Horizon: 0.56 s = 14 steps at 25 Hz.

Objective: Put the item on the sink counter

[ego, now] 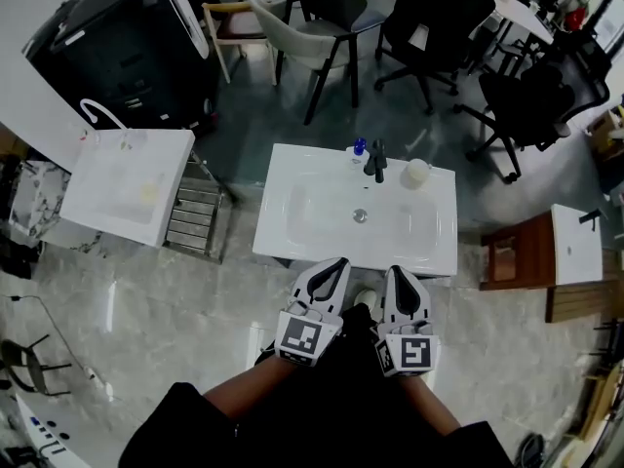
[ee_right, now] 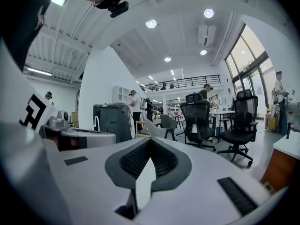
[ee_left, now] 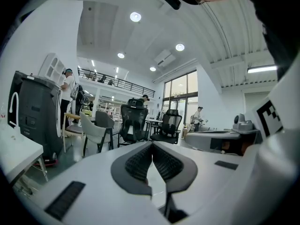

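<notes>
The white sink counter (ego: 292,242) stands just ahead of me in the head view, with a dark faucet (ego: 376,161) at its back edge. A small blue item (ego: 359,147) stands left of the faucet and a white round cup (ego: 416,173) right of it. My left gripper (ego: 337,262) and right gripper (ego: 402,272) are held side by side close to my body, their tips over the counter's near edge. Both are shut with nothing between the pads, as the left gripper view (ee_left: 152,145) and the right gripper view (ee_right: 150,142) show. Neither touches the items.
A second white basin (ego: 127,188) with a metal rack (ego: 198,217) beside it stands at the left, and a black machine (ego: 127,47) behind it. Chairs (ego: 322,27) stand beyond the counter. A wooden stand (ego: 517,252) is at the right.
</notes>
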### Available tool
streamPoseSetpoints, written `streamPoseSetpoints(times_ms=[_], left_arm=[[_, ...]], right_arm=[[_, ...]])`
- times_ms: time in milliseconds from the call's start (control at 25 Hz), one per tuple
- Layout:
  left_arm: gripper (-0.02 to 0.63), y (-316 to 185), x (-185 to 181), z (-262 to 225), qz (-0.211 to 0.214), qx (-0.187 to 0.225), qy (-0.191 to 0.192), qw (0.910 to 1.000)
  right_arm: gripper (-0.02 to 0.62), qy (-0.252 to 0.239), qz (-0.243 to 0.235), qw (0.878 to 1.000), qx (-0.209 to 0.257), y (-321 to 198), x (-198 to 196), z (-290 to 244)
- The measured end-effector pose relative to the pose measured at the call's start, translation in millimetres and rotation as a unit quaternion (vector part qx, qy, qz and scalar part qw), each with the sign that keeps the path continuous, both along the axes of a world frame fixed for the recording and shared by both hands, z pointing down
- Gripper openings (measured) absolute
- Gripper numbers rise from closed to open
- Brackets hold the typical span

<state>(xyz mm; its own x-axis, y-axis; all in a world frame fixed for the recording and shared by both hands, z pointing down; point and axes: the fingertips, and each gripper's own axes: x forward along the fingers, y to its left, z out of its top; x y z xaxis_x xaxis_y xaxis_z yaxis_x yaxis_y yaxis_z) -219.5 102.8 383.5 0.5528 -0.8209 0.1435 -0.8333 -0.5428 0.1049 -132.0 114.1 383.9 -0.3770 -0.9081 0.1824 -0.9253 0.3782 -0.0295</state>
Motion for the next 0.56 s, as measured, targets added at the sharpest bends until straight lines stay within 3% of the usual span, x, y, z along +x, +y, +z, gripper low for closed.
streamPoseSetpoints(times_ms=[560], left_arm=[[0.017, 12, -29, -24, -0.004, 0.035, 0.016, 0.9993]], right_arm=[[0.031, -0.001, 0.009, 0.999, 0.034, 11, -31, -29]])
